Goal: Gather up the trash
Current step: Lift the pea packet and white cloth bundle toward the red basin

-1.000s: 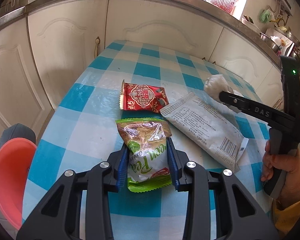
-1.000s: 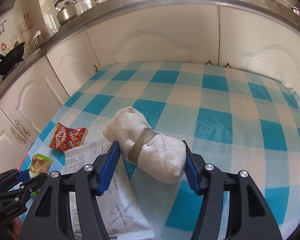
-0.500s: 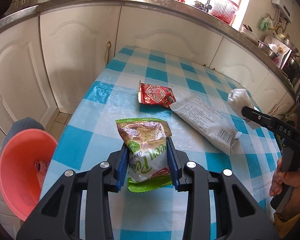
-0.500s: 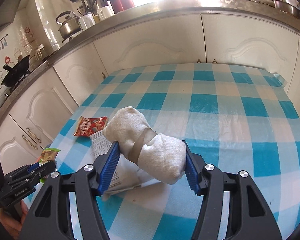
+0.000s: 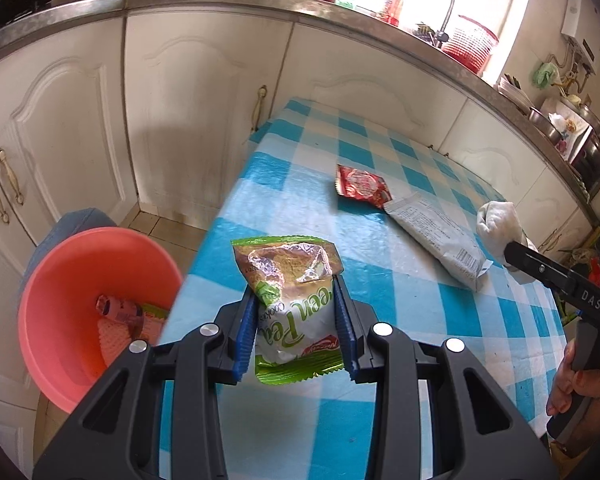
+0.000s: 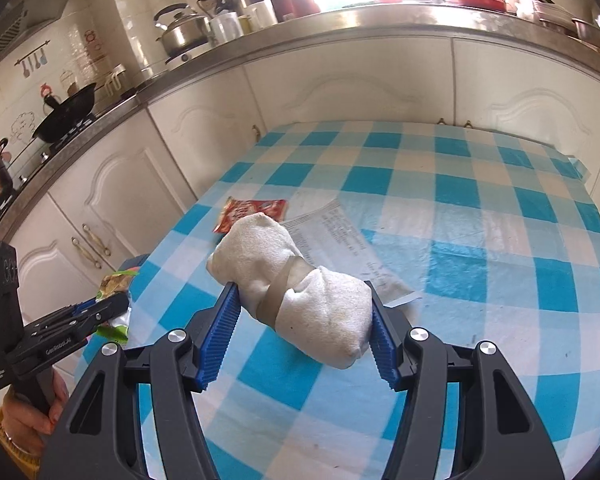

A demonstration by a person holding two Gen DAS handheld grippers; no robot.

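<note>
Left wrist view: left gripper (image 5: 296,330) is clamped on the green cookie wrapper (image 5: 290,292), blue pads pressing both long sides, the foil top sticking out past the fingertips and the crimped green bottom edge hanging near the camera. Wrapper is off the checked table (image 5: 380,280), over its near-left edge. Pink basin (image 5: 60,300) sits low on the left beside the table with some trash already in it. Red packet (image 5: 362,184) and grey printed pouch (image 5: 436,236) lie flat on the cloth, touching at one corner, toward the far right. Right wrist view: right gripper (image 6: 302,330) is clamped on the white cloth roll (image 6: 300,288) with a tan band round its middle; roll sits crosswise between the pads, one end poking past the left pad, held above the table. A hand (image 6: 28,420) grips the left handle at lower left.
</note>
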